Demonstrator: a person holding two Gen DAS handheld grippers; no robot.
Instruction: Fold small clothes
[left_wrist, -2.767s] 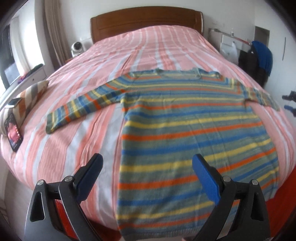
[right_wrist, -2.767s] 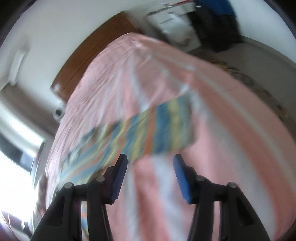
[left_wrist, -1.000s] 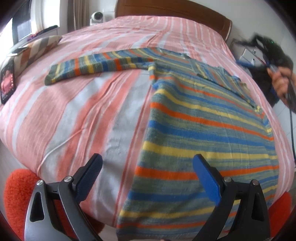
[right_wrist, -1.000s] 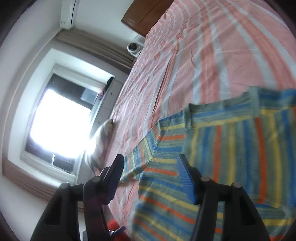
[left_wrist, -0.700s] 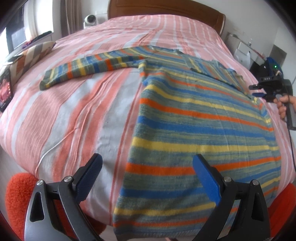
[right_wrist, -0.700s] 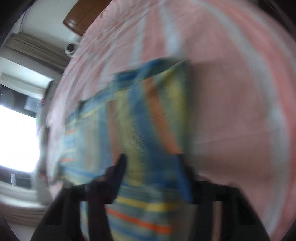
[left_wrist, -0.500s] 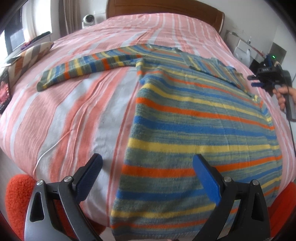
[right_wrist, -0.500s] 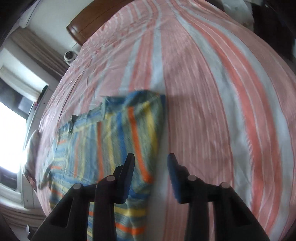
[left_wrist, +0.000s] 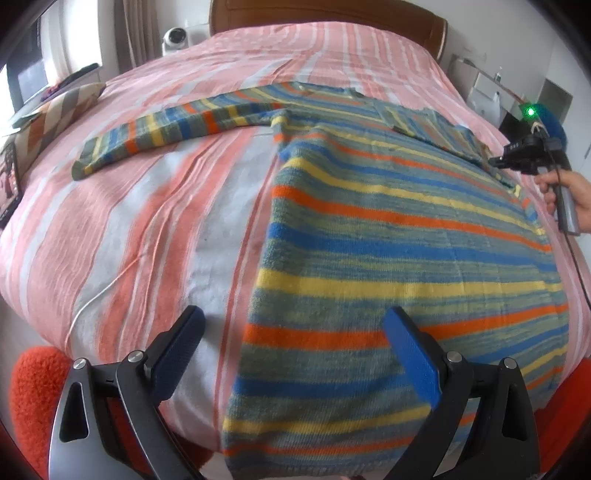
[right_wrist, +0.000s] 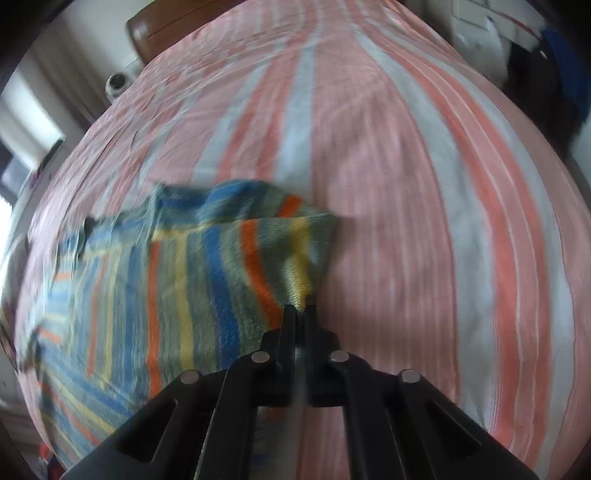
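Your right gripper (right_wrist: 300, 308) pinches the sweater's (left_wrist: 399, 236) folded sleeve (right_wrist: 280, 243); your left gripper (left_wrist: 295, 354) hovers spread over its hem.

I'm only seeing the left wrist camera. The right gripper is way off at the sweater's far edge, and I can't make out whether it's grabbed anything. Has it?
Observer: Yes. In the right wrist view the right gripper is shut on a pinch of the striped sweater, at a yellow stripe on its edge.
Operator: Is that edge lying flat there?
Observer: No. The knit rises into a small peak at the fingertips, off the bedspread.
Operator: Anything beyond the sweater on that side?
Observer: Only bare striped bedspread to the right of the pinch.
Operator: And my left gripper?
Observer: The left gripper is open above the hem, holding nothing.
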